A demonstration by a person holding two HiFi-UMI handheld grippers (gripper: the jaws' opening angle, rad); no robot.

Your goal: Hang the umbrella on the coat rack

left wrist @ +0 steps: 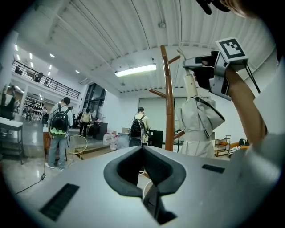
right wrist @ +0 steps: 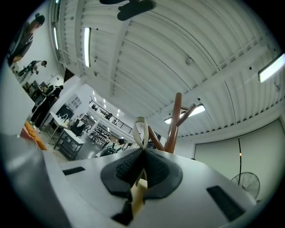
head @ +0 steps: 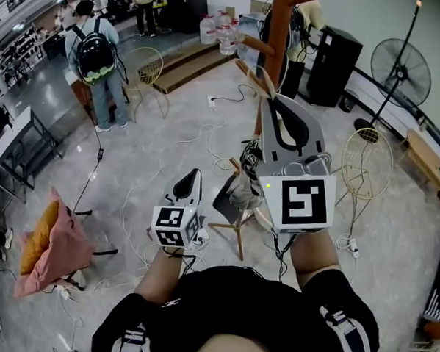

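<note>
Vertically, umbrella [left wrist: 199,127] hanging near coat rack [left wrist: 168,102], right tool [right wrist: 141,151] pinching its upper end, left tool [left wrist: 143,150] pressed together.

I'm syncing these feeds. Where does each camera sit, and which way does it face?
Head view: on the head, steeply down at the floor; forearms, left hand-held gripper, right hand-held gripper show.
Left gripper view: on the left one, level across the room; shut jaws, right arm with umbrella.
Right gripper view: on the right one, tilted at the ceiling; jaws shut on the umbrella's loop.
All share the coat rack.
</note>
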